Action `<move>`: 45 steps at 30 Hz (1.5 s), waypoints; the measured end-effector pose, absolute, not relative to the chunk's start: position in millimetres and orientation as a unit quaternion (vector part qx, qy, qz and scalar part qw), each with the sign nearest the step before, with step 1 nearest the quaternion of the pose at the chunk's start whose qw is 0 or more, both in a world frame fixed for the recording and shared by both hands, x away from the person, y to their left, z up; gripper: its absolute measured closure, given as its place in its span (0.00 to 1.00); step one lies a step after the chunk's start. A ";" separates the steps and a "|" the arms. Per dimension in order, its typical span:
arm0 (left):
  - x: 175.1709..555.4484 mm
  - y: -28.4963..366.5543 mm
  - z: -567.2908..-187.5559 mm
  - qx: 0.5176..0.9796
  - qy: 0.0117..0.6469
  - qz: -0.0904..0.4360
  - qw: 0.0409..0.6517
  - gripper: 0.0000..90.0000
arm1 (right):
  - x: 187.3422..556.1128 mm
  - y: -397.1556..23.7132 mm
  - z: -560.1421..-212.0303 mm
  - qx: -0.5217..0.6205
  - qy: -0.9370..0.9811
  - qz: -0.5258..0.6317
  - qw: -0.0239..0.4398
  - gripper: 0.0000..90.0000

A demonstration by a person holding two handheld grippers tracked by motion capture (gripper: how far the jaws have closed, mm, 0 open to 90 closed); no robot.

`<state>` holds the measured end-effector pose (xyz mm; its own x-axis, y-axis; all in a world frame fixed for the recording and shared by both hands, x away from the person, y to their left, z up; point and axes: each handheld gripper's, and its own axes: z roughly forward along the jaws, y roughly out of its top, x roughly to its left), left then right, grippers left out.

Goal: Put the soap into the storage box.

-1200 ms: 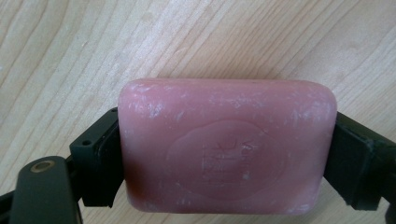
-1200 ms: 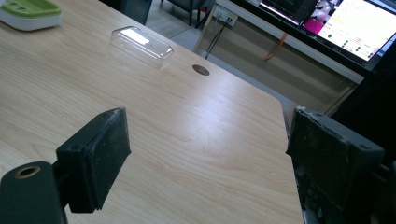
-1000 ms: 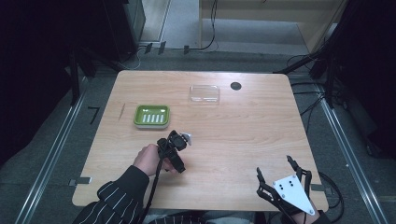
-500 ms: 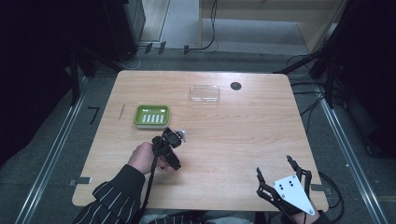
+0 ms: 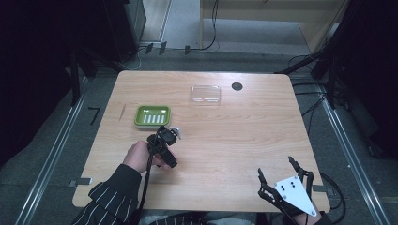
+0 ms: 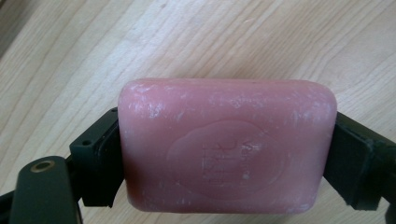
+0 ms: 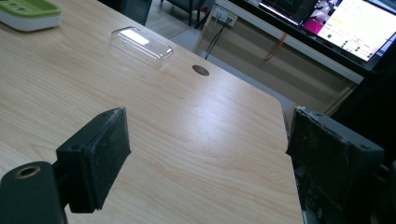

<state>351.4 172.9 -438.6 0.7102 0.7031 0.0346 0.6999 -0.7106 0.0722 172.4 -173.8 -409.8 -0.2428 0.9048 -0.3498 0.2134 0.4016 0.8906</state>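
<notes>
While clamped at both ends by left gripper (image 5: 172,133), pink soap (image 6: 227,145) is held above table (image 5: 234,136), near green dish (image 5: 152,116); rounded corners, whitish scuffs, stamped oval seen. Right gripper (image 5: 281,174) is held agape.

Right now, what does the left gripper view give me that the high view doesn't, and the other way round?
Left gripper view: the pink soap bar clamped between the left gripper jaws by its short ends, with a stamped oval on its face.

High view: the green soap dish just beyond that gripper, the clear lid farther back, and the right gripper open at the near right edge.

Both: the left gripper over the bare wooden table.
</notes>
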 end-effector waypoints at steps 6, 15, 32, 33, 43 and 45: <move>355.3 181.4 -436.4 0.920 0.389 0.031 0.028 0.15 | 172.4 -173.8 -409.7 0.402 0.695 0.371 0.466 0.14; 359.7 191.5 -435.9 0.916 0.400 0.033 0.025 0.15 | 172.4 -173.7 -409.8 0.402 0.695 0.371 0.467 0.14; 367.9 211.9 -431.2 0.903 0.427 0.035 0.030 0.15 | 172.2 -173.8 -409.7 0.401 0.695 0.371 0.467 0.14; 368.4 213.2 -430.7 0.903 0.428 0.035 0.031 0.15 | 172.2 -173.7 -409.7 0.401 0.695 0.372 0.466 0.14; 375.2 224.1 -426.8 0.893 0.447 0.036 0.038 0.15 | 172.3 -173.7 -409.8 0.400 0.696 0.371 0.467 0.14; 376.5 226.2 -426.4 0.892 0.449 0.038 0.037 0.15 | 172.4 -173.7 -409.8 0.401 0.696 0.371 0.466 0.14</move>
